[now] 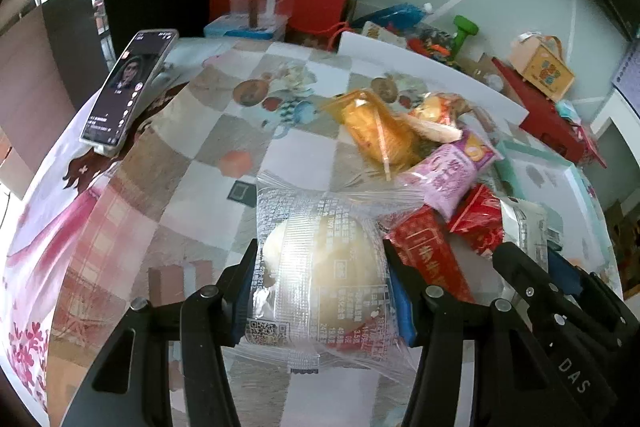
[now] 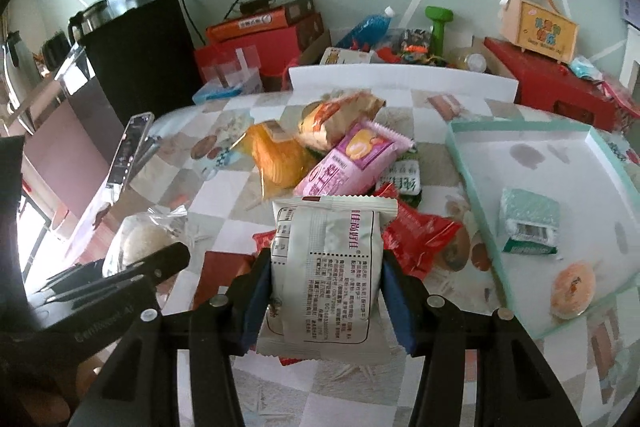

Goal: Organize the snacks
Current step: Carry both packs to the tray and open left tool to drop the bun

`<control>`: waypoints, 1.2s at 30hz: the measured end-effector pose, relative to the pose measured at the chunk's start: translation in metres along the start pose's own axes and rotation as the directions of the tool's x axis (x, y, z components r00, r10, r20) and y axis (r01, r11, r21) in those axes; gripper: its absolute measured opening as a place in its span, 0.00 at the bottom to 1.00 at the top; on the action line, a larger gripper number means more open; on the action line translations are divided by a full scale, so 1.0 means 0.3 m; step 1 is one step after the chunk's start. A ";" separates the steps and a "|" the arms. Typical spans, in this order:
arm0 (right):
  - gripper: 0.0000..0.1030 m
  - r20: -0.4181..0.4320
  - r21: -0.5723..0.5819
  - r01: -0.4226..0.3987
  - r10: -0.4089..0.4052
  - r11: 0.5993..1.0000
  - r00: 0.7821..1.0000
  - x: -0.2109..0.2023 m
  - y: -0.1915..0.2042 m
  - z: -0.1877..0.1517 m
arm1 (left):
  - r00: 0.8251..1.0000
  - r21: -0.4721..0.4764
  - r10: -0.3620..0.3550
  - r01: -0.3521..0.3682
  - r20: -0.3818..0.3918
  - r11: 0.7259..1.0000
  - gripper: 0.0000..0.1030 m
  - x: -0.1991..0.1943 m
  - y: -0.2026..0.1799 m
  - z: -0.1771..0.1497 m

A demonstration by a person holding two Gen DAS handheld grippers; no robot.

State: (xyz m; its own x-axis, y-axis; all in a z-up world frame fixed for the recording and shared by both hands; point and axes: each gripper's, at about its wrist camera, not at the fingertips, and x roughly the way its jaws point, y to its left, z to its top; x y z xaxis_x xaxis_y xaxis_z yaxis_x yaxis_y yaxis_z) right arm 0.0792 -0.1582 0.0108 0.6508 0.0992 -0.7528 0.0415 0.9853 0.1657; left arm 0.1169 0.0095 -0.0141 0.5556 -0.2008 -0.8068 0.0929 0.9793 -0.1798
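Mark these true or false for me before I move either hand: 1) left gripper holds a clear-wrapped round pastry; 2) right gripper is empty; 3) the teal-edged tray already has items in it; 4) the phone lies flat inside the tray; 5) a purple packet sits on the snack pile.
1) True: the left gripper is shut on the clear-wrapped pastry.
2) False: the right gripper grips a white packet.
3) True: the tray holds a green packet and a round orange snack.
4) False: the phone stands propped on the table, left of the pile.
5) True: the purple packet rests on the pile.
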 end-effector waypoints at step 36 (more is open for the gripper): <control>0.54 0.030 0.388 0.276 -0.312 0.879 0.950 -0.169 -0.654 0.005 | 0.987 0.247 -0.161 0.156 -0.003 0.956 0.55 0.015 -0.458 0.035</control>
State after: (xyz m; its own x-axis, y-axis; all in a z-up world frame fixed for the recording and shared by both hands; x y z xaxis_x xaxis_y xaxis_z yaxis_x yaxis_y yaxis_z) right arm 0.0393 -0.3568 0.0175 0.6280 -0.2172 -0.7473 0.5103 0.8399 0.1847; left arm 0.1153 -0.1257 0.0128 0.5312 -0.3556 -0.7690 0.3800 0.9112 -0.1589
